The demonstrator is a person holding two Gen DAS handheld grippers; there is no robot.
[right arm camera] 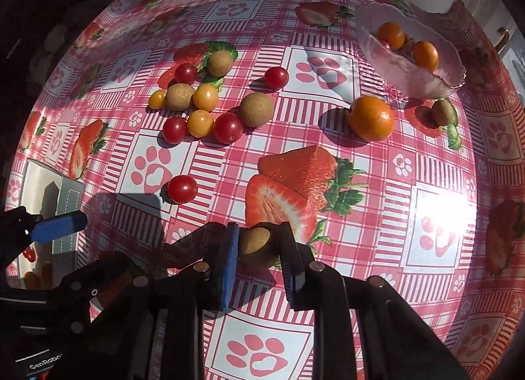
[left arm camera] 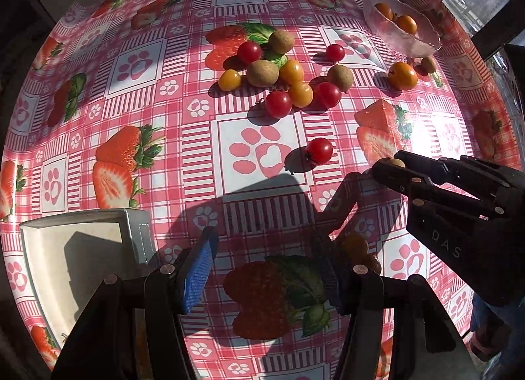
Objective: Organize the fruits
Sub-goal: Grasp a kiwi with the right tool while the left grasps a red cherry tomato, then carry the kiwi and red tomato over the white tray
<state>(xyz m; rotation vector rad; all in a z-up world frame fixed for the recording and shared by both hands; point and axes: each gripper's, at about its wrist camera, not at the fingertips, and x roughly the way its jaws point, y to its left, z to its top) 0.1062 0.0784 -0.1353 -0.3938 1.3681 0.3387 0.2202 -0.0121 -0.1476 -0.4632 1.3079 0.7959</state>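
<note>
A round table is covered by a pink checked oilcloth (right arm camera: 410, 183) printed with strawberries and paw marks, lit by strong sun. In the right wrist view, the right gripper (right arm camera: 259, 249) is seen closed on a small tan round fruit (right arm camera: 257, 245), which is pinched between the blue pad on one side and the dark finger on the other, just above the cloth. In the left wrist view the same gripper is seen at the right edge, with the fruit (left arm camera: 392, 162) showing at its tip.

The left gripper (left arm camera: 265, 268) is held pointing down over a printed strawberry; its blue-padded fingers (left arm camera: 197, 276) stand apart and nothing is seen between them.

A white square box (left arm camera: 65, 258) is placed just beside the left gripper, on its left. A loose cluster of red and yellow cherry tomatoes and tan fruits (left arm camera: 282, 76) is spread near the middle of the table. One red tomato (left arm camera: 319, 150) lies alone, nearer the grippers. A glass bowl (right arm camera: 423, 85) at the far right holds orange fruits (right arm camera: 425, 53). A larger orange fruit (right arm camera: 370, 117) is set on the cloth just in front of the bowl, with a tan fruit (right arm camera: 443, 112) beside it
</note>
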